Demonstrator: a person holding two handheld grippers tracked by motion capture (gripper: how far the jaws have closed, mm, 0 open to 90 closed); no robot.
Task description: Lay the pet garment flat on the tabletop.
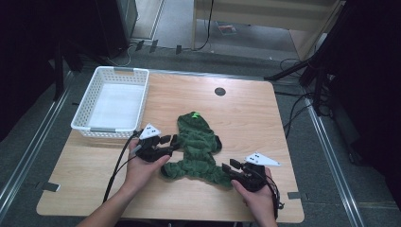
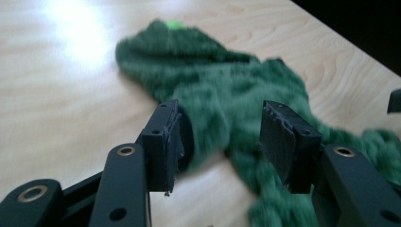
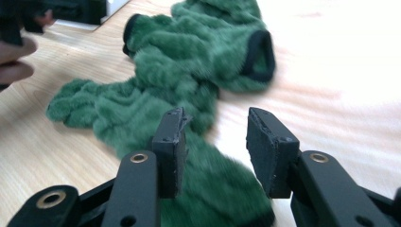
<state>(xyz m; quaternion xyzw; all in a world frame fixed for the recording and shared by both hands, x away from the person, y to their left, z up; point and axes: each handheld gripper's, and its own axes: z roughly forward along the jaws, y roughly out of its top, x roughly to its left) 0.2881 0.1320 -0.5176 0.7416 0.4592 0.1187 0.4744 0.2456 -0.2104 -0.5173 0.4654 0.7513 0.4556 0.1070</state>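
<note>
At the far left of the tabletop [image 1: 90, 170] sits a white slotted basket [image 1: 115, 101], with nothing in it that I can see. Next comes my left tongs [image 1: 171, 140], released, their jaws standing apart with no fabric pinched between them; in the left gripper view the left tongs [image 2: 220, 137] point straight at a sleeve end of the green fleece garment [image 2: 222, 94], which lies just past the pads. The garment [image 1: 196, 146] lies crumpled at the middle of the tabletop, its long axis running from the bright green tag [image 1: 195, 114] at the far end toward me, with one sleeve trailing along the near edge toward my right. My right tongs [image 1: 229, 166] are released as well, touching or nearly touching the end of that sleeve; in the right gripper view the right tongs [image 3: 215, 142] hang just above the fleece [image 3: 189, 71], with pile showing in the gap but not pressed. Each hand is near its own end, so I judge that a two-handed pick-up or spread turns on closing where each tongs already point. The left gripper view is blurred, and the black-trimmed cuff [image 3: 257, 54] hides what is folded underneath.
</note>
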